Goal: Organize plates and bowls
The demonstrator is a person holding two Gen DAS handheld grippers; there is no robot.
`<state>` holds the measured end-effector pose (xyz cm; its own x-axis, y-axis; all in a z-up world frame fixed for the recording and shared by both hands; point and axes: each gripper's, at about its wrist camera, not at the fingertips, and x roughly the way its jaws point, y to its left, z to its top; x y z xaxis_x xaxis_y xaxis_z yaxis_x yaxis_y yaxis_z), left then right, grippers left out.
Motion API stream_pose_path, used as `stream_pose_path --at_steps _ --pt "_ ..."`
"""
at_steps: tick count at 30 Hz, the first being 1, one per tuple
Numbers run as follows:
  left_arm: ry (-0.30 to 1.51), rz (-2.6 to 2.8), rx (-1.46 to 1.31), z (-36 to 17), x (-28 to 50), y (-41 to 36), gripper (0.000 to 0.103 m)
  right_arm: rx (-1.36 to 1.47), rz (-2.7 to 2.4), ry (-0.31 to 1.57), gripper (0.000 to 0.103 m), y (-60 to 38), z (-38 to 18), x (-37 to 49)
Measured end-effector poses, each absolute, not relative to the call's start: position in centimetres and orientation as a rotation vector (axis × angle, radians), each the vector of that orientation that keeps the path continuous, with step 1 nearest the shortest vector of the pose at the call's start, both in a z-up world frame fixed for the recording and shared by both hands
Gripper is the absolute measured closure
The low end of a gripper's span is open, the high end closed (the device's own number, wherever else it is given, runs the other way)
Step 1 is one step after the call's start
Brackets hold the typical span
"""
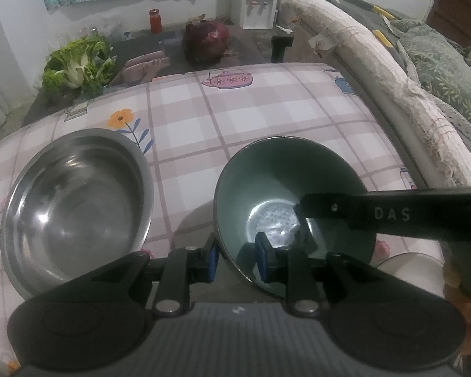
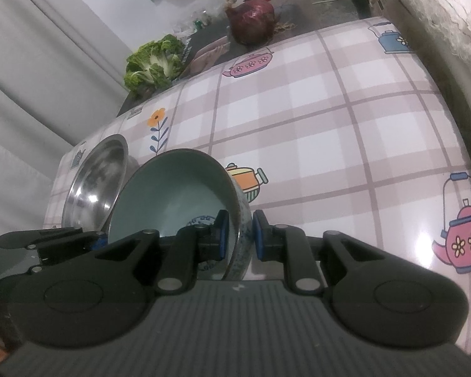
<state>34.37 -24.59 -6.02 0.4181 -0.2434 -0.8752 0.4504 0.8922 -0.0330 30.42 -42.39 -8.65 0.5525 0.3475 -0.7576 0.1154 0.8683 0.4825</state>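
Observation:
A green ceramic bowl (image 1: 285, 182) with a patterned bottom is held above the checked tablecloth; it also shows in the right wrist view (image 2: 172, 194), tilted. My left gripper (image 1: 235, 259) straddles its near rim, one pad outside and one inside, close on the wall. My right gripper (image 2: 239, 235) straddles the opposite rim with its pads close on the wall; its arm reaches in over the bowl in the left wrist view (image 1: 392, 212). A steel bowl (image 1: 75, 207) sits empty on the table left of the green bowl, and shows in the right wrist view (image 2: 94, 176).
The table's checked cloth (image 1: 241, 119) has teapot prints. A white dish (image 1: 411, 267) lies at the lower right, partly hidden. Beyond the far edge are a lettuce (image 1: 75, 69), a red cabbage (image 1: 207, 42) and a red jar (image 1: 154, 20). A sofa arm (image 1: 376, 62) runs along the right.

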Motion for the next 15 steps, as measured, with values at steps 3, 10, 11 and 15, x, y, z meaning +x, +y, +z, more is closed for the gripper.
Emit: stream_pose_path --at_steps 3,10,11,15 --pt "1.065 -0.443 0.215 -6.3 34.6 -24.6 0.078 0.526 0.142 0.988 0.087 -42.3 -8.6 30.5" --pt "1.084 -0.463 0.204 -7.2 34.8 -24.5 0.076 0.536 0.143 0.984 0.088 -42.7 -9.2 30.4" --pt "1.084 -0.466 0.206 -7.2 34.7 -24.5 0.076 0.540 0.146 0.985 0.088 -42.8 -9.3 30.3" --pt "1.100 -0.479 0.221 -7.4 34.6 -24.6 0.073 0.539 0.158 0.987 0.085 -42.9 -9.4 30.0"
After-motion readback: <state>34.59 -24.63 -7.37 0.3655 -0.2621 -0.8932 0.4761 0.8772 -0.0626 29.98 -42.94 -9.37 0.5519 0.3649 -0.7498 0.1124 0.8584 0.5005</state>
